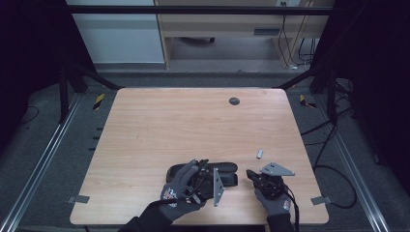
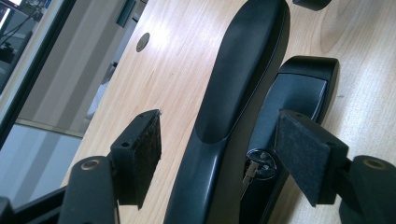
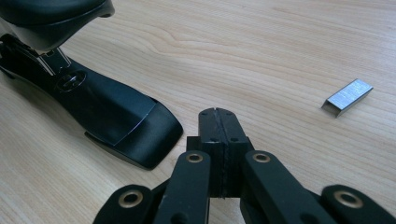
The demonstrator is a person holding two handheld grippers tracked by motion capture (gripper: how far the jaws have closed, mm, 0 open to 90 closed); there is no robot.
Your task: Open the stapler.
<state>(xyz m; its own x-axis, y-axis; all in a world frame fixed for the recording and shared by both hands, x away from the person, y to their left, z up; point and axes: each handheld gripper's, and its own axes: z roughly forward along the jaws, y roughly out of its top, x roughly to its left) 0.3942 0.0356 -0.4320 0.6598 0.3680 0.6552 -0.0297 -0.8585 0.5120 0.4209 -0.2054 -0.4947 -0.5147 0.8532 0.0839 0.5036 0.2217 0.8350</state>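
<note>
A black stapler point(image 1: 227, 167) lies near the table's front edge, its top arm point(image 3: 51, 18) lifted off its base point(image 3: 116, 116). My left gripper point(image 1: 203, 172) is open, one jaw on each side of the stapler's rear half point(image 2: 243, 70). The left pad point(image 2: 140, 154) stands clear of the stapler and the right pad point(image 2: 303, 154) is over the base point(image 2: 299, 93). My right gripper point(image 1: 251, 175) is shut with nothing in it point(image 3: 218, 126), resting just right of the stapler's front end. A small strip of staples point(image 3: 348, 96) lies on the wood point(image 1: 259, 153) beyond it.
The wooden table point(image 1: 193, 125) has a round grey cable hole point(image 1: 234, 101) near its far edge. Metal frame rails and cables run along the floor on both sides. A desk and cabinet stand behind the table.
</note>
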